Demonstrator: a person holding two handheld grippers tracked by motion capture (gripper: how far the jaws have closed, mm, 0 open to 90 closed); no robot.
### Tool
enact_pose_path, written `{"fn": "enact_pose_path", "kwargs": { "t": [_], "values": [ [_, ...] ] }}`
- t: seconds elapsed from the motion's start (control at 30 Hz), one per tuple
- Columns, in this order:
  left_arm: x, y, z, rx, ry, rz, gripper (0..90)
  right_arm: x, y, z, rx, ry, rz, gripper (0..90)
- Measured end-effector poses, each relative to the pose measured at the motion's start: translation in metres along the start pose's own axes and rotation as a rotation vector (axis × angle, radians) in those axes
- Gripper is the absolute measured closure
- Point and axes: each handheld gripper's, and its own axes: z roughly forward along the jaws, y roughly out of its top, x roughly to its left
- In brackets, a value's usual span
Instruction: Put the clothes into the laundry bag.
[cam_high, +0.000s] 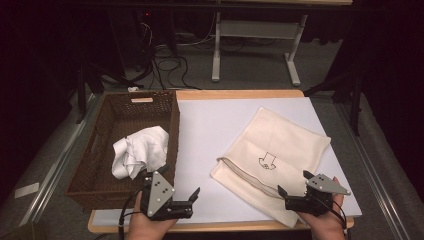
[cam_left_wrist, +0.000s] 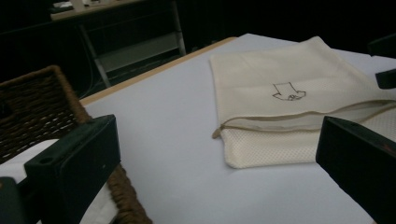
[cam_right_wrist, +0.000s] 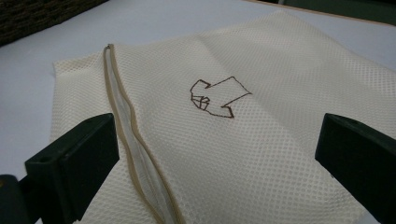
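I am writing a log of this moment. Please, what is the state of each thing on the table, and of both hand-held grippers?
Mesh bag: flat, zipper partly open.
White cloth: crumpled, in the basket.
Basket: upright, at the table's left edge.
Left hand-held gripper: open, empty.
Right hand-held gripper: open, empty, at the bag's near edge.

Cream mesh bag (cam_high: 280, 150) — brown basket (cam_high: 107, 150)

Room was dark; grey floor (cam_high: 250, 70), tangled black cables (cam_high: 170, 62), white-legged desk frame (cam_high: 260, 35) stood beyond the table.
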Motion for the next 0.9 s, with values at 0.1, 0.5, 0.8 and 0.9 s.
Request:
{"fn": "enact_pose_path", "kwargs": {
  "t": [0.1, 0.5, 0.8, 0.9],
  "values": [
    [0.014, -0.003, -0.008, -0.001, 0.045, -0.018, 0.5, -0.001, 0.000, 0.000, -0.003, -0.002, -0.012, 0.1],
    [0.068, -0.023, -0.042, 0.000, 0.193, -0.112, 0.5, -0.003, -0.001, -0.001, -0.014, 0.015, -0.008, 0.1],
    [0.095, -0.033, -0.057, -0.004, 0.284, -0.174, 0.5, -0.003, -0.001, 0.000, -0.009, 0.025, -0.006, 0.1],
    [0.096, -0.035, -0.055, 0.002, 0.287, -0.168, 0.5, -0.003, -0.002, 0.001, -0.003, 0.032, -0.004, 0.1]
  ]
}}
